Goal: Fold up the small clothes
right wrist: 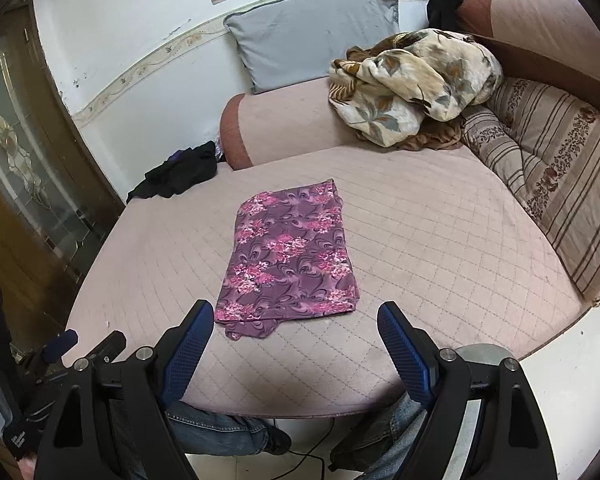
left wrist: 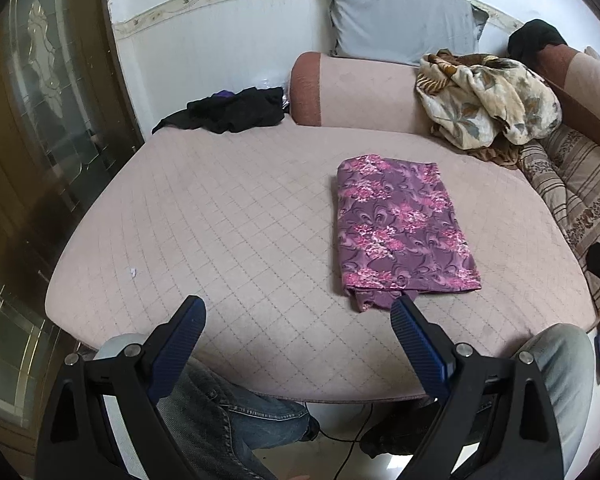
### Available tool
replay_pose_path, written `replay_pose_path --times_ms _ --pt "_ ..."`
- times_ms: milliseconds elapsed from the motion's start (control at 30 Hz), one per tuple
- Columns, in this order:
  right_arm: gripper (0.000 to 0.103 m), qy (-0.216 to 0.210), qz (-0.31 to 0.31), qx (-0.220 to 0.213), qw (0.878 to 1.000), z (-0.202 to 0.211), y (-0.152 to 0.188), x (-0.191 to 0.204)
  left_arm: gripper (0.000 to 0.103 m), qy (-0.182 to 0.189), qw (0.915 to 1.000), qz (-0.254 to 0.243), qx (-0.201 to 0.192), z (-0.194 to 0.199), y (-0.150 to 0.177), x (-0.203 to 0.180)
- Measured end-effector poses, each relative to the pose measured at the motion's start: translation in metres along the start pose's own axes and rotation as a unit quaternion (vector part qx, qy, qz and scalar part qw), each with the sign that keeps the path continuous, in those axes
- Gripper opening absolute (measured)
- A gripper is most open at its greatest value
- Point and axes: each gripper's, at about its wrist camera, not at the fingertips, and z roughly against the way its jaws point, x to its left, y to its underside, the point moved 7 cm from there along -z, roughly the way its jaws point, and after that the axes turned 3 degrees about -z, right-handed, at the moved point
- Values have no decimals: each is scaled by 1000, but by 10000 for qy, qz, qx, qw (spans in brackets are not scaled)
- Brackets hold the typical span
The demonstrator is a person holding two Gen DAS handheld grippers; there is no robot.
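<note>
Left wrist view: the left gripper (left wrist: 298, 312) hangs spread wide and empty above the near edge of a pink quilted sofa seat (left wrist: 220, 220); the right gripper (right wrist: 296, 318) is likewise agape. Just beyond both lies the folded purple floral cloth (left wrist: 402, 228), flat on the seat. Behind it, a crumpled black garment (left wrist: 230, 110), a cream leaf-patterned blanket (left wrist: 486, 100), then a grey pillow (left wrist: 400, 20) against the white wall (left wrist: 204, 48).
</note>
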Motion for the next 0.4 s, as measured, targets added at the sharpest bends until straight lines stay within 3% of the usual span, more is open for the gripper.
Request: replay_pose_path --times_ms 400 --pt "88 -58 7 111 9999 -9 6 -2 93 -176 9997 -142 -117 3 1 -3"
